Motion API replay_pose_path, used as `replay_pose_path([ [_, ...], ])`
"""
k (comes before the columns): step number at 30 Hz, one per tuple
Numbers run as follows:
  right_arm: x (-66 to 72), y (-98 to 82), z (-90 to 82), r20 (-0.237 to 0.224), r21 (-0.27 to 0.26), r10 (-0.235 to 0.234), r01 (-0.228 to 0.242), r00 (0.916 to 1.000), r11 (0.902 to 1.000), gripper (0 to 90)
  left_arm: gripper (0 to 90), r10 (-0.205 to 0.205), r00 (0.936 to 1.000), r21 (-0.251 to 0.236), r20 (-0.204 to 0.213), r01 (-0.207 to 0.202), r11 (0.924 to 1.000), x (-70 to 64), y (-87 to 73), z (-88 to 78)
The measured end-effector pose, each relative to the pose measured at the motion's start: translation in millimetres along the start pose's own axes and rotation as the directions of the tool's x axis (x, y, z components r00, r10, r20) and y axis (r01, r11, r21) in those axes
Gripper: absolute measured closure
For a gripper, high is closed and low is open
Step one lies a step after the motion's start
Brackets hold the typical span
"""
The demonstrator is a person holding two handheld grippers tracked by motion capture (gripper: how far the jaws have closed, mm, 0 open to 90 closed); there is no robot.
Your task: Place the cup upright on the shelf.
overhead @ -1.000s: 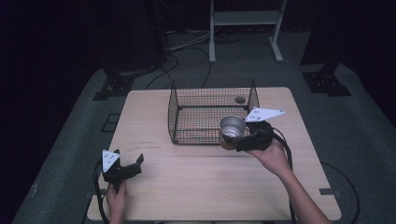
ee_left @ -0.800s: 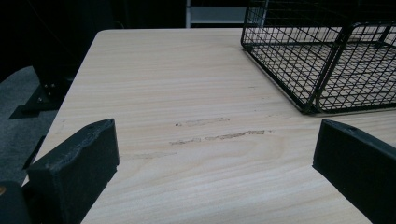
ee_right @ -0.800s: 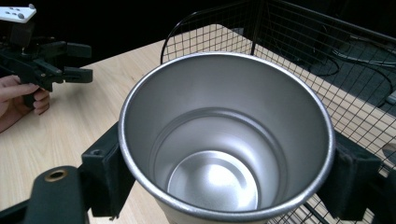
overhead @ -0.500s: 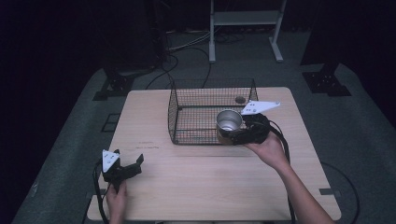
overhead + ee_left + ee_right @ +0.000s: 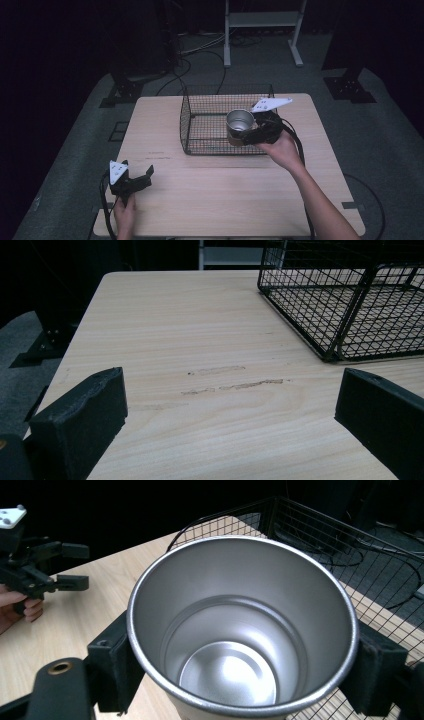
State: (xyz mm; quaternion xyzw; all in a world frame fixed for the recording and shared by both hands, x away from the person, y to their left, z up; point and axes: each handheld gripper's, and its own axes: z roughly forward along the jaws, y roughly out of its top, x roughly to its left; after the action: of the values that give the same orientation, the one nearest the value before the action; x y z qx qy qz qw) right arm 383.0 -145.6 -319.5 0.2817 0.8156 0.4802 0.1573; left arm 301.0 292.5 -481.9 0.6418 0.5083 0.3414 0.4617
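Cup [image 5: 243,630] upright between right gripper [image 5: 249,136] jaws, over basket [image 5: 200,145].

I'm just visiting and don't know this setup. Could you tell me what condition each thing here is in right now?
Metal cup: upright, empty, held above the basket.
Wire basket: open-topped, standing on the table, nothing seen inside it.
Right hand-held gripper: shut on the metal cup.
Left hand-held gripper: open, holding nothing, low over the table.
Table: bare wood with faint scuff marks.
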Motion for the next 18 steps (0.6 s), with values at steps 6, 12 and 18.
replay_pose_path([
  [6, -4.7, 7.3, 8.1, 0.022, -0.001, -0.004, 0.004, 0.9997, 1.0000, 17.8, 0.0, 0.000, 1.0000, -0.001, 0.000, 0.000, 1.0000, 0.0, -0.1, 0.0],
  [12, -6.6, 11.3, 13.7, 0.026, -0.002, -0.003, 0.003, 0.9997, 1.0000, 17.8, 0.0, 0.002, 1.0000, -0.002, 0.000, -0.002, 1.0000, -0.4, -0.2, 0.1],
  [18, -14.4, 18.3, 19.3, 0.033, -0.004, 0.007, -0.007, 0.9994, 1.0000, 17.8, 0.0, 0.000, 1.0000, -0.002, 0.000, 0.000, 1.0000, -0.1, -0.1, 0.1],
])
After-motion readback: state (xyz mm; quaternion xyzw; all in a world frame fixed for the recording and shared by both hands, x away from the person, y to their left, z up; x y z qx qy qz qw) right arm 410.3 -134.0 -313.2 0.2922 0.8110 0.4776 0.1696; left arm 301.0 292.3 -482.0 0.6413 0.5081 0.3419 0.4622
